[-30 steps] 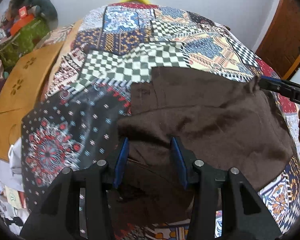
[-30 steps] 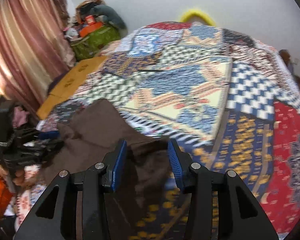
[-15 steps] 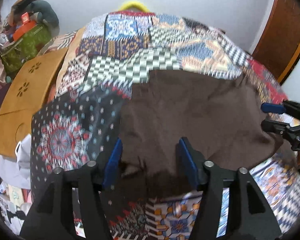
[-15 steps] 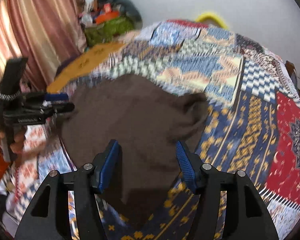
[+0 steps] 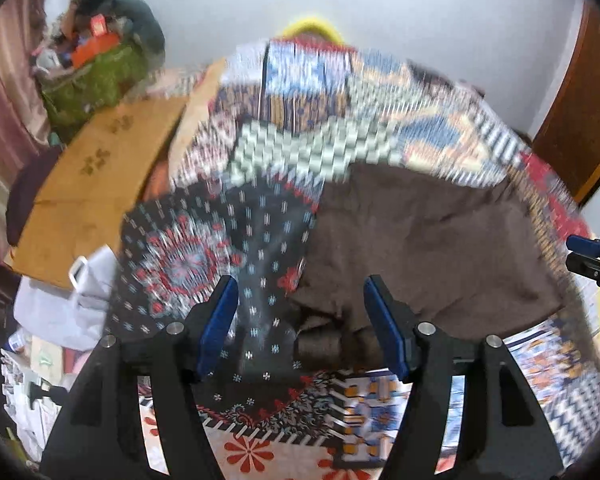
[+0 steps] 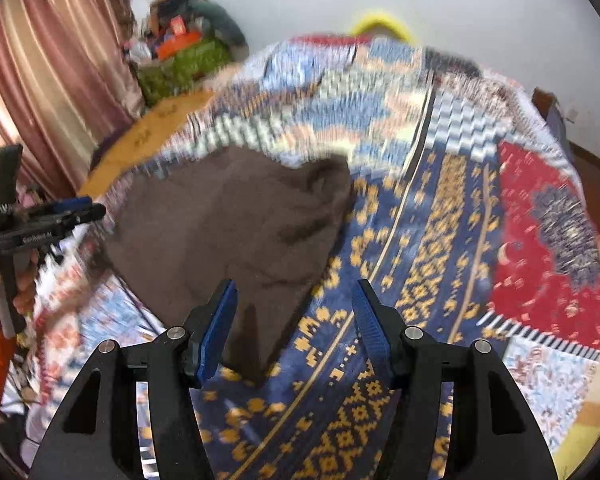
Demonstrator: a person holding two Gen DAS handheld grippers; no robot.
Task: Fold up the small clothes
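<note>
A dark brown garment (image 5: 420, 240) lies spread on the patchwork bedspread (image 5: 300, 152), with a bunched fold at its near left edge. My left gripper (image 5: 300, 284) hovers above that edge; its jaws are opening and the blue pads press on nothing. In the right wrist view the same garment (image 6: 228, 220) lies left of centre on the bedspread (image 6: 440, 240). My right gripper (image 6: 295, 286) stands open over the garment's near right corner, holding nothing. Each gripper shows in the other's view: the right gripper (image 5: 571, 252) at the right edge, the left gripper (image 6: 94, 206) at the left edge.
A tan board (image 5: 100, 168) lies along the bed's left side, with a heaped green bag (image 5: 96, 76) behind it. White cloth (image 5: 60, 304) is piled low on the left. A pink curtain (image 6: 52, 60) hangs on the left and a wooden door (image 5: 580, 100) stands on the right.
Both grippers have let go of the brown garment, opened wider and drawn back and up from it. The garment now lies flat on the bedspread.
</note>
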